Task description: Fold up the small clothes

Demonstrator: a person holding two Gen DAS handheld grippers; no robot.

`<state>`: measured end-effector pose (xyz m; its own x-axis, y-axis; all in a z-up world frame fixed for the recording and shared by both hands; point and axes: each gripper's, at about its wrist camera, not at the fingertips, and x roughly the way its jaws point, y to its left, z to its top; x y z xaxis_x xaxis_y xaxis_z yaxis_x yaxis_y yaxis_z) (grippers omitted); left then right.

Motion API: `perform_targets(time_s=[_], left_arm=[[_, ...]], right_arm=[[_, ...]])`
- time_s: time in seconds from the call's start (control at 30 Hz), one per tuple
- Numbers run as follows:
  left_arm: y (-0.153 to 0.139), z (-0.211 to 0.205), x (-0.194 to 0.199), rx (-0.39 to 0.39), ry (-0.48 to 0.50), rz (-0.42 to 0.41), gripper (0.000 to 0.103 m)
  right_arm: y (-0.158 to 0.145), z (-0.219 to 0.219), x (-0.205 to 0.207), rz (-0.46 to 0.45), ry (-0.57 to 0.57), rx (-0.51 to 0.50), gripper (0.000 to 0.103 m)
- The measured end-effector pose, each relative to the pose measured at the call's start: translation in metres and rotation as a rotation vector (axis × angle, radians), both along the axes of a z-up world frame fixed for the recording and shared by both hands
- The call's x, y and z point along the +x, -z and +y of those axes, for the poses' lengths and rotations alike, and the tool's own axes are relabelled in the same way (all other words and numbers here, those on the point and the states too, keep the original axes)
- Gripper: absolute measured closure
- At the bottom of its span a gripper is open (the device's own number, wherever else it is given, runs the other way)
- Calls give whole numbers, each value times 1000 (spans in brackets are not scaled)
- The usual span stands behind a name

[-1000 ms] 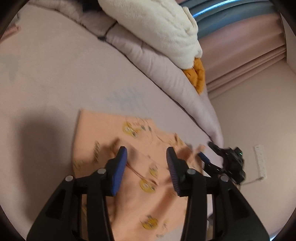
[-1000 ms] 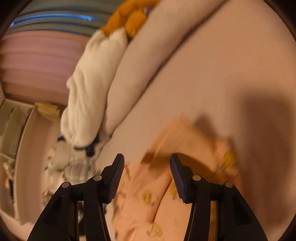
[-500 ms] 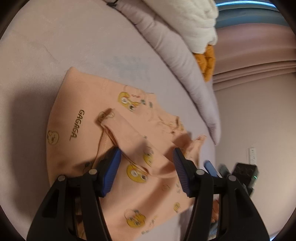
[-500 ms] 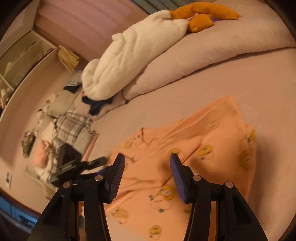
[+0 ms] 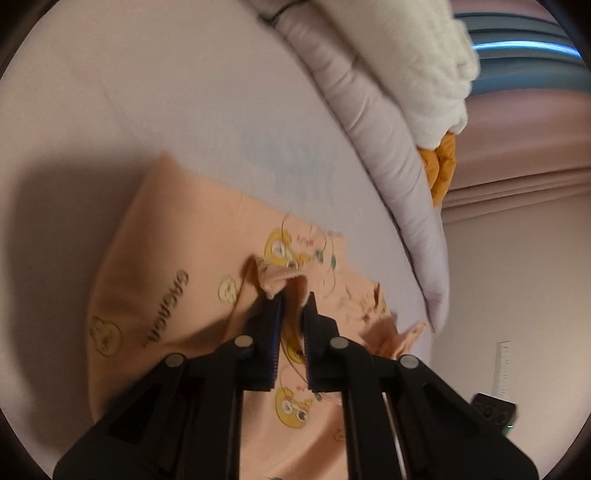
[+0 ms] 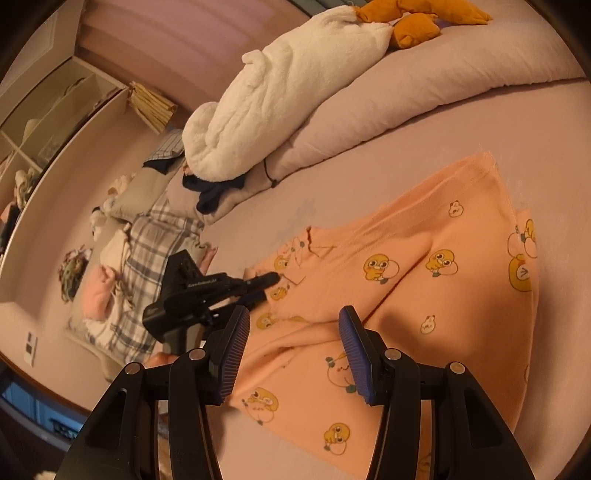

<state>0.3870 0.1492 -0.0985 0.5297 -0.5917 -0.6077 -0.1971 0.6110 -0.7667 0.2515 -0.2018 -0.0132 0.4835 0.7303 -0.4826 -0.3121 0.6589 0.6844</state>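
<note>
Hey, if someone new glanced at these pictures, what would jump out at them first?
Probably the peach garment with yellow cartoon ducks, spread on the pink bed. Next, the left tool shut on a bunched fold of that garment near its middle, while the right tool hovers open over its near edge. Behind, a fluffy white blanket lies on a long pillow.

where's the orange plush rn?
The orange plush sits at the top of the right wrist view, on the rolled duvet against the end of the white fleece blanket; in the left wrist view it's upper right.
</note>
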Motion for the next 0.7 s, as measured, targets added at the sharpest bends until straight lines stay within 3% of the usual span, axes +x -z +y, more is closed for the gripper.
perform_targets(time_s=[0.07, 0.17, 0.27, 0.33, 0.43, 0.53, 0.7], left_arm=[[-11, 2, -4, -4, -35, -77, 101], [-23, 10, -4, -48, -98, -157, 101], [-25, 8, 11, -62, -82, -127, 100], [-33, 8, 12, 2, -55, -134, 99], [-45, 13, 5, 161, 1, -158, 88], [-36, 24, -10, 157, -1, -158, 85], [-26, 41, -37, 133, -26, -168, 74]], right_arm=[[1, 0, -1, 3, 4, -3, 51], [0, -2, -2, -9, 16, -9, 51], [0, -3, 2, -11, 27, -13, 51], [0, 1, 3, -18, 12, -46, 51], [-11, 27, -5, -102, -75, -192, 46], [-26, 78, -15, -261, -168, -358, 46], [-17, 168, 19, -319, -271, -563, 46]])
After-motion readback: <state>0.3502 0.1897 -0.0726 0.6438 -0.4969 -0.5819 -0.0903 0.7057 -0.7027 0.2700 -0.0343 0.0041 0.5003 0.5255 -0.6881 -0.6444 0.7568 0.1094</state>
